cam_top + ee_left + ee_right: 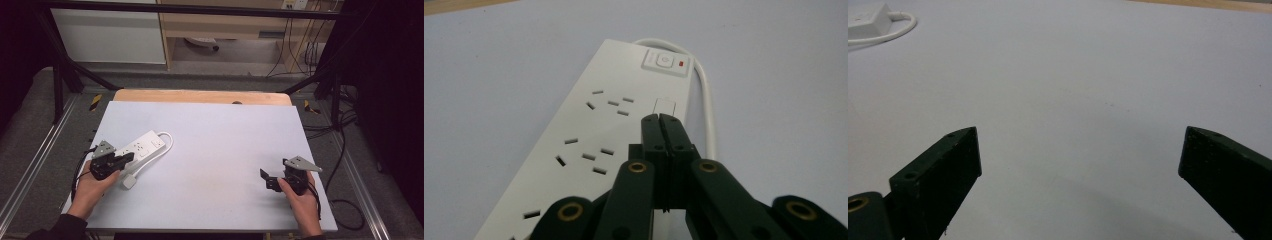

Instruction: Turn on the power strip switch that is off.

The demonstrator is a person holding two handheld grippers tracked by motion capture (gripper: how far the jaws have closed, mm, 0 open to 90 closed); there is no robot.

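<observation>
Left gripper [659, 117], jaws pressed together on nothing, over the white plastic power strip [141, 146] at the bench's [220, 130] nine o'clock. Right gripper [266, 178], jaws wide, at four o'clock

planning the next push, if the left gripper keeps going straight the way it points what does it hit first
Probably the white power strip. The left gripper, jaws shut with nothing between them, points along the strip's top toward the small square panel, with the switch beyond. Whether the tips already touch the strip is unclear.
</observation>
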